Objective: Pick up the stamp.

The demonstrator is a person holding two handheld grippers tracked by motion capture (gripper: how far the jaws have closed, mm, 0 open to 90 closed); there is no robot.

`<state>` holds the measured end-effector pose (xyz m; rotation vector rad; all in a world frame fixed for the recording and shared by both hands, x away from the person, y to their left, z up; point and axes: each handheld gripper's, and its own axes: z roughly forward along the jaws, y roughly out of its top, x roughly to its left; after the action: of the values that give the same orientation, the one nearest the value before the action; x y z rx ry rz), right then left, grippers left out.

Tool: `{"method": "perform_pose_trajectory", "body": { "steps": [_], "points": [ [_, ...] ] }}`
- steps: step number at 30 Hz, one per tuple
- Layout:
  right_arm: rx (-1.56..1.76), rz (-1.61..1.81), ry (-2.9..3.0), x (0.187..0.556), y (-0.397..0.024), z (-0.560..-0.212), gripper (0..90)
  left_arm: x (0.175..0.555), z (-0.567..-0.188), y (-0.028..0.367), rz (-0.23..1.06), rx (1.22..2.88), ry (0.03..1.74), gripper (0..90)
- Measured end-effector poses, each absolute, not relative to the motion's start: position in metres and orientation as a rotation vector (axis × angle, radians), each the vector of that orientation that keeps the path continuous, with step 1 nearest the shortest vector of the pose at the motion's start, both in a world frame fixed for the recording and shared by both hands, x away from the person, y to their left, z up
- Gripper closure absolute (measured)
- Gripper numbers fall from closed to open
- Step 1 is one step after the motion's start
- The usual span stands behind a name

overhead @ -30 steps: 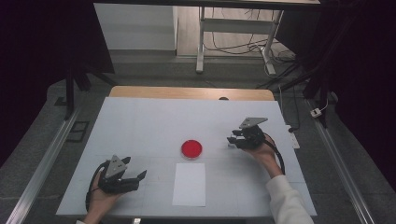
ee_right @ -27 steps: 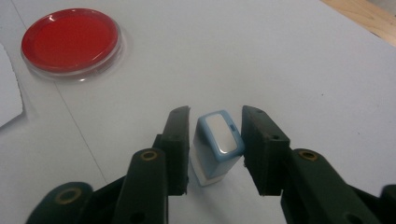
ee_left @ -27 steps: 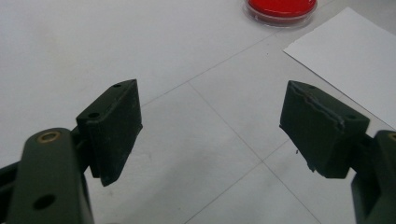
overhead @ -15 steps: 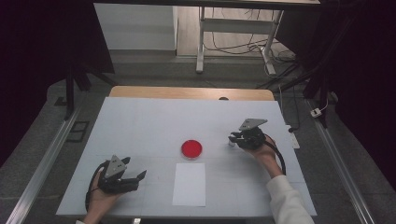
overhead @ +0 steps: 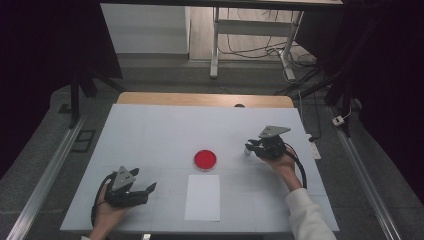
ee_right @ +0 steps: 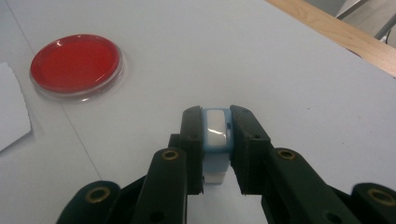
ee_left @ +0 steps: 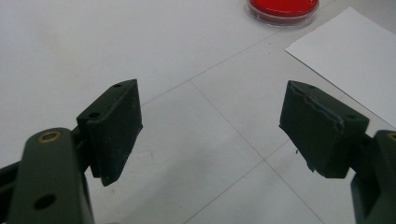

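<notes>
Small white-and-blue block (ee_right: 217, 135) sits clamped between the right gripper's (ee_right: 217, 123) pads, standing on the white table (overhead: 150, 135). Pale top face with a blue rim pokes just past the fingertips (ee_right: 194, 122); the rest runs back down between them. Jaws have just been closing and are now pressed on both of its sides.

Left gripper (ee_left: 210, 126): fingers spread wide, nothing between them, only bare table under the gap. Red dish (ee_left: 283, 9) lies ahead of its tips, white paper sheet (ee_left: 345, 60) ahead and off past the right-hand pad.

From the right gripper's own camera, the dish (ee_right: 74, 63) is well ahead of the fingertips and off to the left, apart from the block.

Doing the grasp well, my read:
- block looks narrow, so keep the squeeze steady and lift straight up, no twist
- check both pads sit flat on its sides; a corner bite could let it pivot
- keep the left hand parked clear

Hard to tell:
- what the block is; no label readable
- its lower end is hidden between the pads
- in the high view it's just a pale speck at the right gripper's (overhead: 248, 149) tips
- dish top is cropped in the left gripper view
</notes>
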<state>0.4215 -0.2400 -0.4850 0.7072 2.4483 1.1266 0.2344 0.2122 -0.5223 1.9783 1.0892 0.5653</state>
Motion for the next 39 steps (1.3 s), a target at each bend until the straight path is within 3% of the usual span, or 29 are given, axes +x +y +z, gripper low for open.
{"method": "perform_pose_trajectory", "body": {
  "steps": [39],
  "points": [
    [0.803, 1.392, 2.313, 0.376, -0.243, -0.462, 75.1, 0.234, -0.524, 0.212, 0.559, 1.979, 1.091, 21.3]
  ]
}}
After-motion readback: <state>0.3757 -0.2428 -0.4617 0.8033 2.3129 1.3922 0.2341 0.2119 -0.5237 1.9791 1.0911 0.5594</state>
